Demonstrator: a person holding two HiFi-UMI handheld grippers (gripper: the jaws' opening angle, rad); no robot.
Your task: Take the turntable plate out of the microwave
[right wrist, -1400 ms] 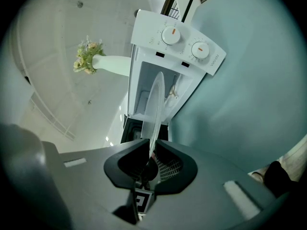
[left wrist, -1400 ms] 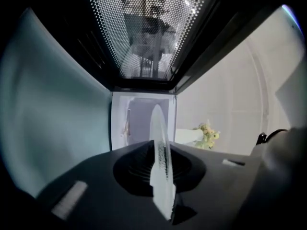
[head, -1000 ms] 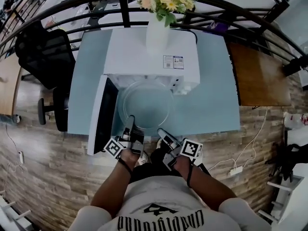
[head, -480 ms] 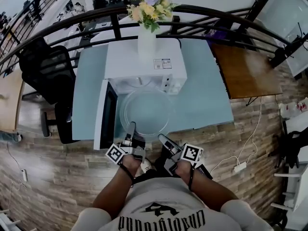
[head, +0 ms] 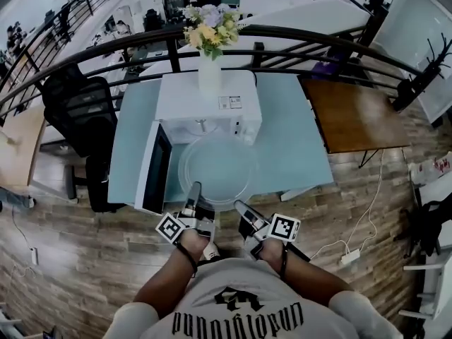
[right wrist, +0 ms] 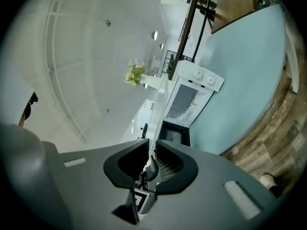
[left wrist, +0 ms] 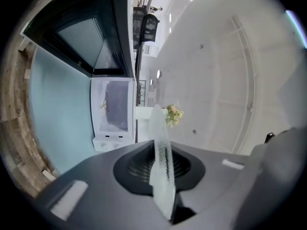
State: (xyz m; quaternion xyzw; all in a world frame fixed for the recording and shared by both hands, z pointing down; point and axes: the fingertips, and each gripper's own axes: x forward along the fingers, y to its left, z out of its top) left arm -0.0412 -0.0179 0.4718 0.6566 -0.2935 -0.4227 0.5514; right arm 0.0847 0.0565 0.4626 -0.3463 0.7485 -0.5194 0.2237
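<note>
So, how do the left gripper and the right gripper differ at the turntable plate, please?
The left gripper takes the turntable plate at its near-left rim, the right gripper at its near-right. The left gripper points straight at the microwave; the right gripper angles inward. The left gripper is shut on the rim; the right gripper's jaws are opening, rim between them. Both carry marker cubes.

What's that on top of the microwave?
A white vase of flowers stands on the microwave, with a small label stuck beside it. The patch of top under the vase is covered.
</note>
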